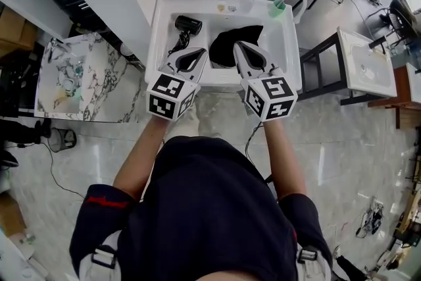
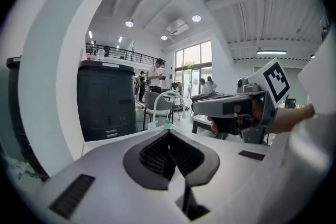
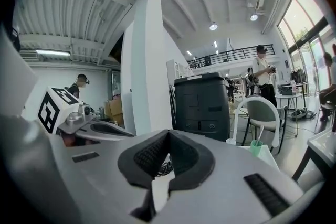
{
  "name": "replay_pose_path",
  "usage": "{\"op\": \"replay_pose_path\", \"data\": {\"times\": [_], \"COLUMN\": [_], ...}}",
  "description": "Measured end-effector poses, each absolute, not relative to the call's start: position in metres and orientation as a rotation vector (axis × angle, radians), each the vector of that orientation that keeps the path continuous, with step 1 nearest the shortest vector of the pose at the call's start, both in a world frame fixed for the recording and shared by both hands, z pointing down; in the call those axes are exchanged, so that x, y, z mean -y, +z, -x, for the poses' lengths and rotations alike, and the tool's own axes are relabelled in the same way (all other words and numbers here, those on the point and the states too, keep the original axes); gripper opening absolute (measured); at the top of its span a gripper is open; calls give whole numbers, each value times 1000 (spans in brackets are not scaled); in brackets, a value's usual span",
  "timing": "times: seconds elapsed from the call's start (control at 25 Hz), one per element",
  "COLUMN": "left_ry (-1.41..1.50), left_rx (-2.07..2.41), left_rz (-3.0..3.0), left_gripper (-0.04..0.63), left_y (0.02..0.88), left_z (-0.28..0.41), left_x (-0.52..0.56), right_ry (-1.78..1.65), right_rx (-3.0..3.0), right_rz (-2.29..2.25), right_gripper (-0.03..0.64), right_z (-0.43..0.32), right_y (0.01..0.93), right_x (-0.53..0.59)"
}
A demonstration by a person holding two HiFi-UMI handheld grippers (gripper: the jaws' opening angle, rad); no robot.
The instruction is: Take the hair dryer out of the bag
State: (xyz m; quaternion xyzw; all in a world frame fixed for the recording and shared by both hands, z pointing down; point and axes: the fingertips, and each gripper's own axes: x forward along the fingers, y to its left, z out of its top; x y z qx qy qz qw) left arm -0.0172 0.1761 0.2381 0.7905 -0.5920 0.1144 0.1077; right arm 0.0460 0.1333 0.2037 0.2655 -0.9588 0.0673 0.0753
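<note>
Both the left gripper (image 1: 201, 52) and the right gripper (image 1: 239, 47) hang just in front of the bag (image 1: 223, 46), jaws closed on nothing, as each gripper's own view confirms. The bag is a limp black cloth slumped in the middle of the white sink (image 1: 279, 43); it would fold and drag rather than keep its shape. The hair dryer (image 1: 189, 24) lies to the left of the bag and a little beyond it, apart from the cloth, so it looks to be out already. It is probably hard, smooth plastic, moderately heavy toward the barrel, so the handle close to the barrel is the surest hold. Its cord (image 1: 179, 44) trails toward the left gripper and could snag. Beyond the bag to the right stands a green cup (image 1: 277, 8).
</note>
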Motion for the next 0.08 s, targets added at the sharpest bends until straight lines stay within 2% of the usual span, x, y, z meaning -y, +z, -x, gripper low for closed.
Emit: {"op": "replay_pose_path", "data": {"times": [0.08], "left_ry": [337], "left_rx": [1746], "left_rz": [-2323], "left_gripper": [15], "left_y": [238], "left_z": [19], "left_x": [-177], "right_ry": [200], "right_rx": [2876], "right_rz": [-794], "right_gripper": [34], "right_z": [-45], "right_y": [204], "right_x": [-135]}}
